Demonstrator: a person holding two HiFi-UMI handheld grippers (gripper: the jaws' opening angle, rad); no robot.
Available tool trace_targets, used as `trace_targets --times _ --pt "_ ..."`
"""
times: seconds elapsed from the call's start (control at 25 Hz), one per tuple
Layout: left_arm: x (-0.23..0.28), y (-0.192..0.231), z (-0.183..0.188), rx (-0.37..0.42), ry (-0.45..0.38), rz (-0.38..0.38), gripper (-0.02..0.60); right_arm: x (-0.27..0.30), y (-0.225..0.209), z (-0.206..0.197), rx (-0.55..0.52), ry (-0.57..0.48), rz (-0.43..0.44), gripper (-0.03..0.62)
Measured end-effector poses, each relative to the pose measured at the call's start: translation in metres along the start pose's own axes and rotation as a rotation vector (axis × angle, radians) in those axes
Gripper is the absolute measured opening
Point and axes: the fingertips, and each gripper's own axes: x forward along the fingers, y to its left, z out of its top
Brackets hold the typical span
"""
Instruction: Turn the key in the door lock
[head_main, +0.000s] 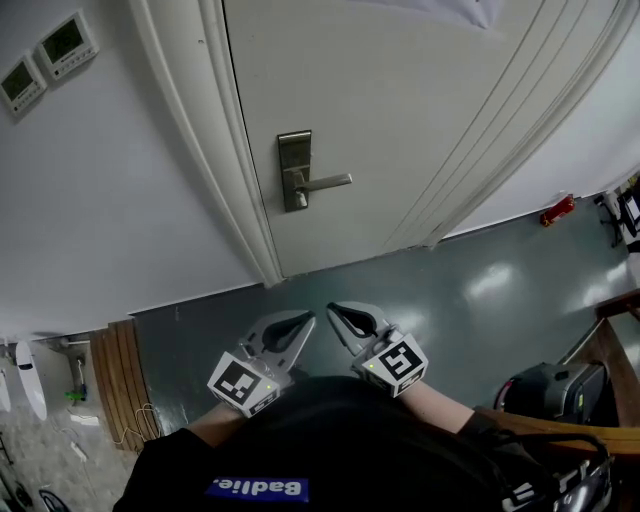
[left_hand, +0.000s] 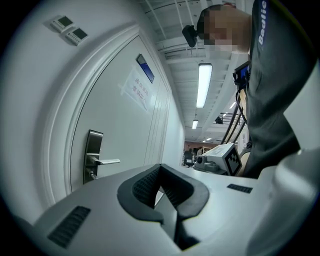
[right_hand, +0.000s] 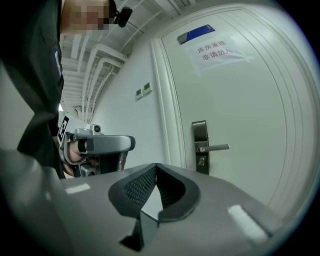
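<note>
A steel lock plate with a lever handle sits on the white door, well ahead of both grippers. A small key hangs in the lock under the handle; in the left gripper view the key shows there too. My left gripper and right gripper are held close to my body, side by side, tips nearly touching. Each is shut with nothing between its pads. The left gripper points past the door's right side, and the right gripper points left of the lock.
Two wall control panels hang left of the door frame. A red object lies at the wall's foot on the right. A black device and a wooden rail stand at lower right, wooden slats at lower left.
</note>
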Motion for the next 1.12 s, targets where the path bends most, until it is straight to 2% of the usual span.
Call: trace_targets --times 0.16,0.28,0.72,0.88,1.12 --pt "0.002 0.044 0.008 -0.004 -0.002 -0.016 -0.006 0.041 -0.016 0.011 -0.054 0.011 -0.035 0.002" --pt "0.006 0.061 0.011 -0.016 -0.004 -0.006 -0.006 0.056 -0.028 0.013 -0.076 0.037 -0.045 0.003" --pt "0.027 0.091 0.020 -0.011 0.010 0.104 -0.006 0.091 -0.081 0.006 -0.262 0.132 -0.026 0.003" --pt "0.029 0.097 0.019 -0.009 0.020 0.132 -0.006 0.112 -0.102 -0.001 -0.340 0.171 -0.047 0.017" --pt "0.021 0.101 0.014 -0.002 0.041 0.147 -0.006 0.141 -0.126 -0.014 -0.392 0.225 -0.081 0.031"
